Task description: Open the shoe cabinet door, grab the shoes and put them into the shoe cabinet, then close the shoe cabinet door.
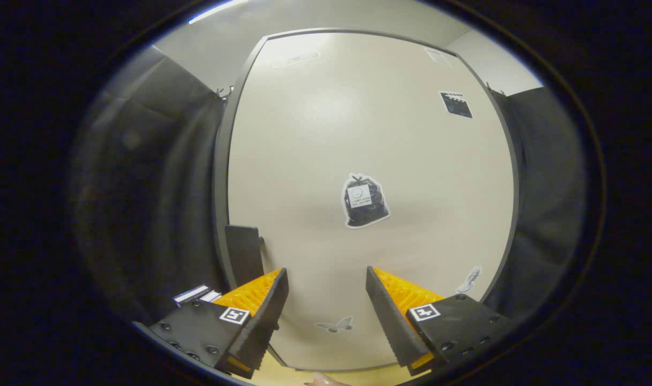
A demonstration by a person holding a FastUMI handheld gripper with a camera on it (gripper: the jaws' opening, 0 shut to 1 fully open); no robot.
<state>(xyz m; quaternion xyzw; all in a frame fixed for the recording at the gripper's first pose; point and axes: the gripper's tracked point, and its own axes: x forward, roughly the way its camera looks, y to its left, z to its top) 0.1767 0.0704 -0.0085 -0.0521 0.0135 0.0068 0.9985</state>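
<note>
With its two fingers spread wide and nothing between them, your gripper (327, 279) faces the shoe cabinet door (368, 134), which stands shut just ahead and beyond the fingertips. A dark handle (244, 254) sits on the door's edge, close beside your left finger. A sticker of a black bag (364, 200) is on the door beyond the fingers, and a butterfly sticker (335, 325) lies between them.
</note>
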